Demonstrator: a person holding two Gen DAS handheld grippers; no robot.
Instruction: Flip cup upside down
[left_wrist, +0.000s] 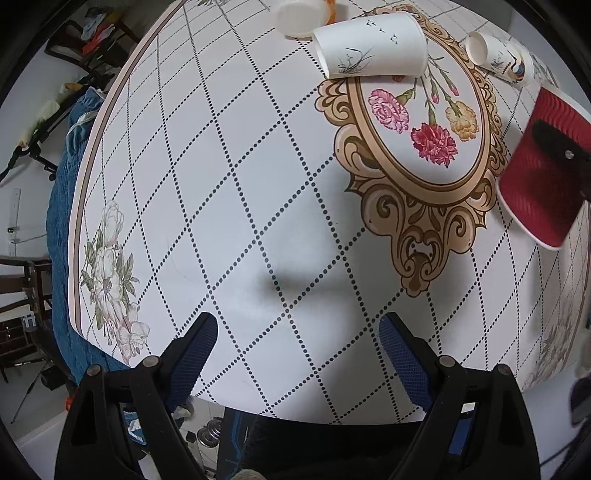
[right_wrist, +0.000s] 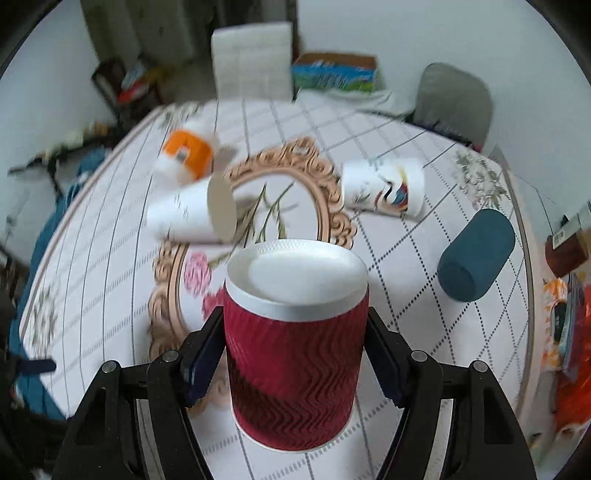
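A red ribbed paper cup (right_wrist: 291, 347) with a white rim stands between the fingers of my right gripper (right_wrist: 293, 349), which is shut on its sides. Its white base faces up and its mouth faces down, close to the tablecloth. In the left wrist view the same red cup (left_wrist: 539, 173) shows at the right edge, tilted, with a dark finger (left_wrist: 565, 144) across it. My left gripper (left_wrist: 299, 350) is open and empty above the near part of the table (left_wrist: 229, 184).
A white cup with a grass print (left_wrist: 373, 46) lies on its side at the back, with an orange-labelled cup (right_wrist: 186, 155) behind it. A white cup with a coloured print (right_wrist: 382, 190) and a dark teal cup (right_wrist: 476, 254) lie on their sides to the right. Chairs and clutter surround the round table.
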